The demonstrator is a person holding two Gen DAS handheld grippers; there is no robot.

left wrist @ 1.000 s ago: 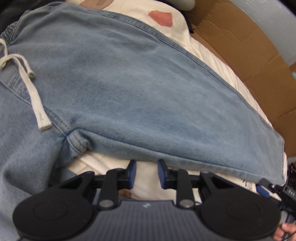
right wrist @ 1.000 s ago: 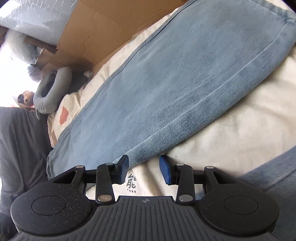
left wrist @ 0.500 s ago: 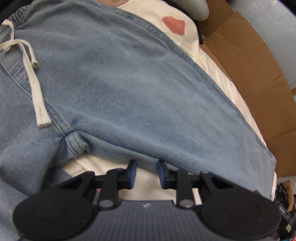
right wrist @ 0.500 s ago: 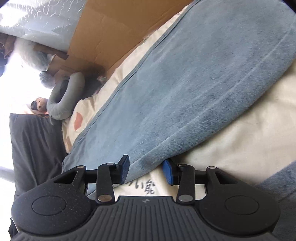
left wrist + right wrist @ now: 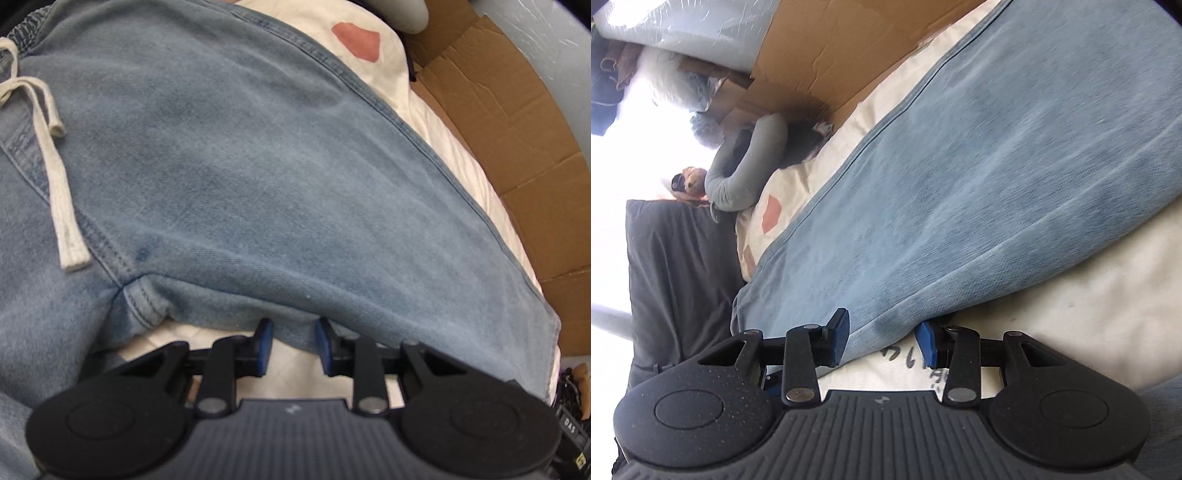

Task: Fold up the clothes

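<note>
Light blue jeans (image 5: 258, 166) with a white drawstring (image 5: 55, 177) lie spread on a cream sheet (image 5: 443, 140). My left gripper (image 5: 291, 343) points down at the inner edge of one leg, just right of the crotch seam. Its blue pads stand apart, and the denim edge reaches between their tips without being pressed. In the right wrist view the same leg of the jeans (image 5: 979, 184) runs away diagonally. My right gripper (image 5: 884, 341) stands open at the leg's near edge, one pad over the denim and the other beside it on the cream sheet (image 5: 1071, 295).
Flattened brown cardboard (image 5: 517, 129) borders the sheet on the far side and also shows as cardboard (image 5: 849, 48) in the right wrist view. A grey padded roll (image 5: 746, 166) and a dark grey cloth (image 5: 676, 277) sit past the leg's end. The other leg lies at left.
Both grippers have closed in on the leg's edge. The denim, clear of the fingertips before, now lies between the pads of each. Neither jaw gap has visibly changed.
</note>
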